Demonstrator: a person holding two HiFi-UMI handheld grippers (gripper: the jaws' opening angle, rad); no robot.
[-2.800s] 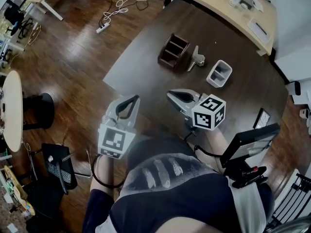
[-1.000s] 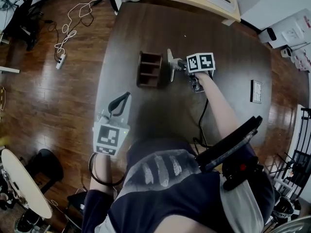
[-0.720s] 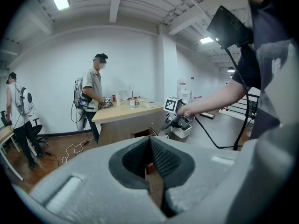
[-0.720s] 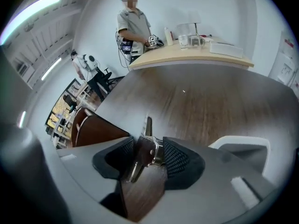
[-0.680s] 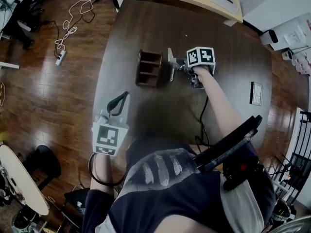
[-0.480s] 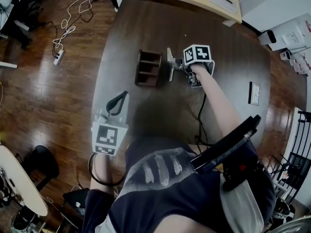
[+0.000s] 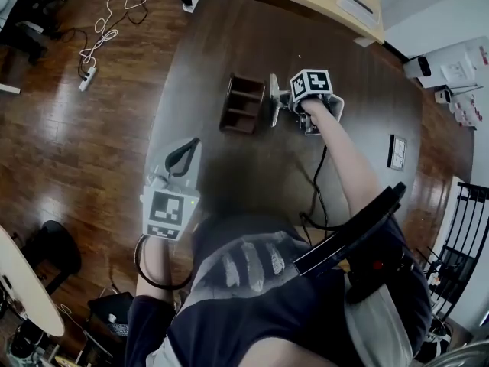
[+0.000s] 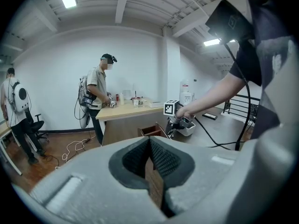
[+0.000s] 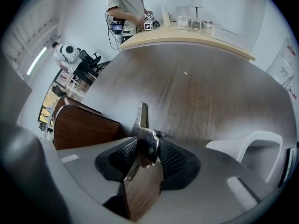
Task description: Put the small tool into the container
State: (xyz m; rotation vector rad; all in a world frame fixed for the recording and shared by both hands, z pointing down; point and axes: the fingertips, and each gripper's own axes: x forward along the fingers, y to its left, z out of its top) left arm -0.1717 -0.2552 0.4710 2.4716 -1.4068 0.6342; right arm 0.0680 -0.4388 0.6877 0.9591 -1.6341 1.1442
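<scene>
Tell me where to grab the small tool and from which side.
Grip the tool by its thick dark end, pads on its two flat faces, coming from the near side so the thin metal strip points away. The right gripper has that end between its closing jaws.

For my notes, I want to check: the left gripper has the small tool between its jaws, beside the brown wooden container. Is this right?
Only the side is wrong. The right gripper has the small tool between its closing jaws, beside the brown wooden container; the right gripper view shows it.
</scene>
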